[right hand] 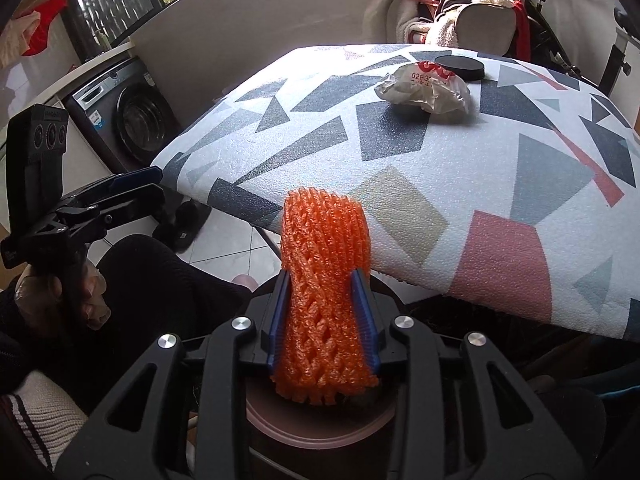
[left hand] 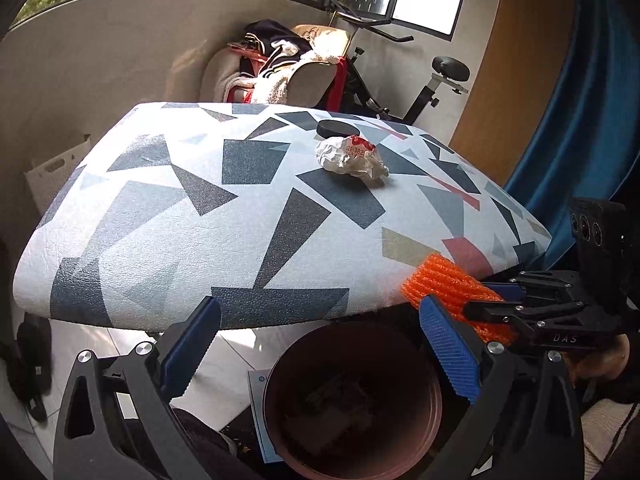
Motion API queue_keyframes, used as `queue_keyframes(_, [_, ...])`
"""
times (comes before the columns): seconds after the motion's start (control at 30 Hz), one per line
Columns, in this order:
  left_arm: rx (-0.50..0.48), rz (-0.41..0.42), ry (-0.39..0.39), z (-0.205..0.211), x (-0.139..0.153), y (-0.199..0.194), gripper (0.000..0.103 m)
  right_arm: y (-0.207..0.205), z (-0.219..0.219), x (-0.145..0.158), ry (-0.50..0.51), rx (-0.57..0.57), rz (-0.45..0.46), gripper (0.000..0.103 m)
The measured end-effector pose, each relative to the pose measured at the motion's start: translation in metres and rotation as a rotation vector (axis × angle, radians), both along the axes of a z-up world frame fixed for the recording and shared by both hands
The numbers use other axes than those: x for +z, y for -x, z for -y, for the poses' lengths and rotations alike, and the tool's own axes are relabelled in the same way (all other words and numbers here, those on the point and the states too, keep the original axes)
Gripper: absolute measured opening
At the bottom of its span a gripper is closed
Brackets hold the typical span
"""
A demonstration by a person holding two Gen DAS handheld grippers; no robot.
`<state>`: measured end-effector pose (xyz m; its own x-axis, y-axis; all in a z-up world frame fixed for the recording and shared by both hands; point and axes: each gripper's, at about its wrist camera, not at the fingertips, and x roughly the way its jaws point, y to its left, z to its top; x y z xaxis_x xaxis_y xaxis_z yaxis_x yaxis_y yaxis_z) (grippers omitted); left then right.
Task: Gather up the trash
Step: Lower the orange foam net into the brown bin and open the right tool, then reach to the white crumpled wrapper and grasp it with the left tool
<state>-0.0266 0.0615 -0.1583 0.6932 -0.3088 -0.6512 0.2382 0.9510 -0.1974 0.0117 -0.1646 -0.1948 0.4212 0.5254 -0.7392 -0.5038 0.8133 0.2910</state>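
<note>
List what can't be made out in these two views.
- Bin contents: left wrist view, dark in shadow; right wrist view, orange foam net and right hand-held gripper cover it.
- Crumpled wrapper print: both views, too small, creased.
- Left hand-held gripper: empty, open.

"DAS" on right hand-held gripper [left hand: 486, 300]
</note>
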Motion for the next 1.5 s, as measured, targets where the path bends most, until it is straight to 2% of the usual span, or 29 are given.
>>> queue_keyframes(0.07, [0.001,-0.003,-0.001,0.0,0.0,0.0,0.097,0.0,0.0,-0.001,0.009,-0.004,-0.003,0.044])
queue_keyframes(0.13, [0.0,-0.006,-0.006,0.0,0.0,-0.001,0.097,-0.002,0.0,-0.002,0.021,-0.016,-0.007,0.068])
queue_keyframes(0.3, [0.003,-0.016,-0.015,0.001,-0.002,-0.003,0.097,-0.004,0.002,-0.003,0.03,-0.042,-0.012,0.096])
queue_keyframes(0.6, [0.027,-0.022,-0.019,-0.002,-0.003,-0.004,0.097,-0.016,0.016,-0.013,0.034,-0.137,-0.061,0.097])
queue_keyframes(0.9, [0.023,-0.021,-0.018,0.0,-0.003,-0.005,0.097,-0.018,0.022,-0.009,0.045,-0.161,-0.025,0.097])
queue_keyframes(1.03, [0.016,-0.011,-0.013,0.001,-0.001,-0.007,0.097,-0.025,0.03,-0.01,0.005,-0.188,-0.048,0.097])
queue_keyframes(1.17, [-0.033,0.039,-0.009,0.008,0.011,-0.01,0.097,-0.034,0.04,-0.005,-0.048,-0.212,-0.055,0.097])
queue_keyframes(1.3, [-0.064,0.115,-0.039,0.018,0.029,-0.022,0.097,-0.046,0.05,0.004,-0.003,-0.27,-0.001,0.097])
queue_keyframes(1.37, [-0.073,0.132,-0.022,0.019,0.037,-0.033,0.097,-0.054,0.06,0.01,0.005,-0.311,0.032,0.097])
queue_keyframes(1.5, [-0.117,0.11,0.03,0.022,0.048,-0.063,0.097,-0.071,0.086,0.022,-0.042,-0.377,0.083,0.097])
